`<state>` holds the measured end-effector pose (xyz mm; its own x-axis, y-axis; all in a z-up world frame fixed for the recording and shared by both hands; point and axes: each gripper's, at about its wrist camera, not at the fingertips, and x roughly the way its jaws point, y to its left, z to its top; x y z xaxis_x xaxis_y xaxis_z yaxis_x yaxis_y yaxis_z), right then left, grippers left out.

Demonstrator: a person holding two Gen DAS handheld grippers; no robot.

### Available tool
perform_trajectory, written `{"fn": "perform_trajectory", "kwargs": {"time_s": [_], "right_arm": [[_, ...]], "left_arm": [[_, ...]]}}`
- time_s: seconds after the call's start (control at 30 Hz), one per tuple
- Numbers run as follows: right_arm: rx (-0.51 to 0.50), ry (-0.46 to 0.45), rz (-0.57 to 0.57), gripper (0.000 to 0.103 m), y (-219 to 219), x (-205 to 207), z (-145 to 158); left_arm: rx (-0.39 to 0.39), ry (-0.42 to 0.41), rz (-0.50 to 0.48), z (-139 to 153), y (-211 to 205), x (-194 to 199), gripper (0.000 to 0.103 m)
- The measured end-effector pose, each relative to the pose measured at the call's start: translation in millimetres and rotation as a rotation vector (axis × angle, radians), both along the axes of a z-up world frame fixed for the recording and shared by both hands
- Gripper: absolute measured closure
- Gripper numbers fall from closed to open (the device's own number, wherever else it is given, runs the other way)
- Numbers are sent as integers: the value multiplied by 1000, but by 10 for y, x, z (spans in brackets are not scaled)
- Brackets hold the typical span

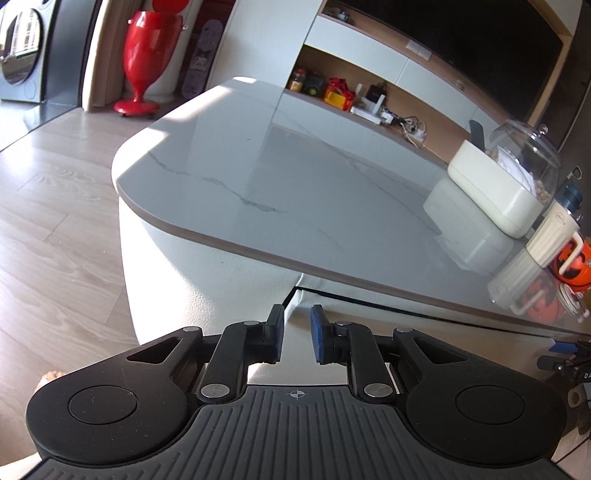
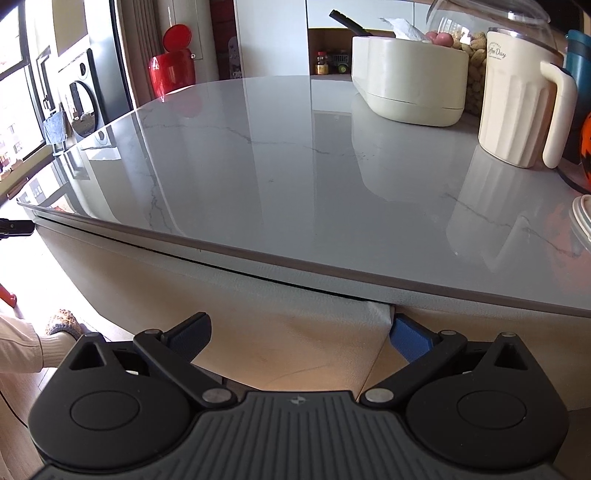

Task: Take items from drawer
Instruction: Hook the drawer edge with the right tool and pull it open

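Opening step: drawer front [image 2: 288, 332] under the desk [image 2: 295, 166] near edge looks barely ajar; right gripper [image 2: 299, 332] fingers wide apart straddling it, left gripper [image 1: 297, 338] fingers narrowly apart, empty; next, pull outward

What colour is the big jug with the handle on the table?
Cream, with ribbed sides; the jug shows best in the right wrist view.

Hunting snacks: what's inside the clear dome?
Under the clear dome, peanuts in shells and white paper show. The cream box hides whatever lies lower.
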<state>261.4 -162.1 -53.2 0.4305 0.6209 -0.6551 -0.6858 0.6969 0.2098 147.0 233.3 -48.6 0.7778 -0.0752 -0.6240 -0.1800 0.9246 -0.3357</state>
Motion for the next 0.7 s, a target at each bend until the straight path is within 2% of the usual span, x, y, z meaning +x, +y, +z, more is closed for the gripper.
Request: {"fn": "perform_trajectory", "kwargs": {"time_s": [0.2, 0.37, 0.43, 0.5, 0.57, 0.6, 0.63, 0.7], "right_arm": [[-3, -8, 15, 0, -32, -59, 15], [0, -1, 13, 0, -29, -51, 23], [-3, -5, 16, 0, -23, -56, 26], [-4, -6, 18, 0, -26, -58, 23], [-7, -8, 18, 0, -18, -58, 25], [-10, -10, 19, 0, -13, -57, 24], [-11, -12, 21, 0, -12, -59, 23], [-9, -10, 24, 0, -22, -62, 20]], "left_arm": [[-7, -55, -3, 146, -58, -16, 86], [17, 15, 37, 103, -76, 89, 85], [23, 17, 55, 82, -72, 79, 76], [12, 22, 62, 77, -65, 93, 75], [-40, 31, 41, 56, -56, 129, 75], [-63, 48, 32, 41, -60, 148, 64], [-56, 58, 18, 40, -88, 157, 59], [-9, 65, 0, 59, -159, 154, 58]]}}
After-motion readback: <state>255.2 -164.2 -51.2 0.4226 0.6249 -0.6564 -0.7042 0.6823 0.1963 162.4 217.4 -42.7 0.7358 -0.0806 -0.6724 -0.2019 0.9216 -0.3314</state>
